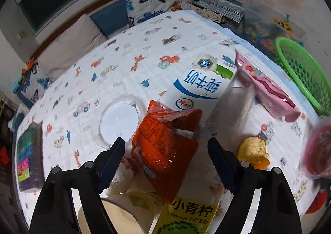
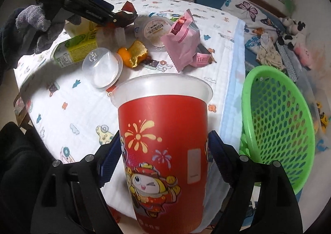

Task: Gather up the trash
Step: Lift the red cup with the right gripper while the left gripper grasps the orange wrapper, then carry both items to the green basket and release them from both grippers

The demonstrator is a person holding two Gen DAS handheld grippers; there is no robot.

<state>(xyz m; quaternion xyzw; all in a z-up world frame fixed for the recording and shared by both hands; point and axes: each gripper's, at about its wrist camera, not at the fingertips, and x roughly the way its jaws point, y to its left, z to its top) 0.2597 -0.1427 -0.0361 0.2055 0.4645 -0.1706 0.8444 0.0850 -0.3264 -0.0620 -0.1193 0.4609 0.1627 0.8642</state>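
The right tool [image 2: 164, 152] grips a red cup [image 2: 163, 151] just left of the green basket [image 2: 277, 122]; a loosened grip drops it short. The left tool [image 1: 166, 161], open, straddles an orange wrapper [image 1: 165, 151] on the desk [image 1: 82, 80].

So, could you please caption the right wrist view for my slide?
Right gripper fingers astride a red cup, beside the green basket.

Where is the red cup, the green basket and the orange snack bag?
red cup [image 2: 163, 134]: right wrist view, its red side.
green basket [image 2: 279, 109]: right wrist view, its holed inner wall.
orange snack bag [image 1: 165, 147]: left wrist view, its printed back.
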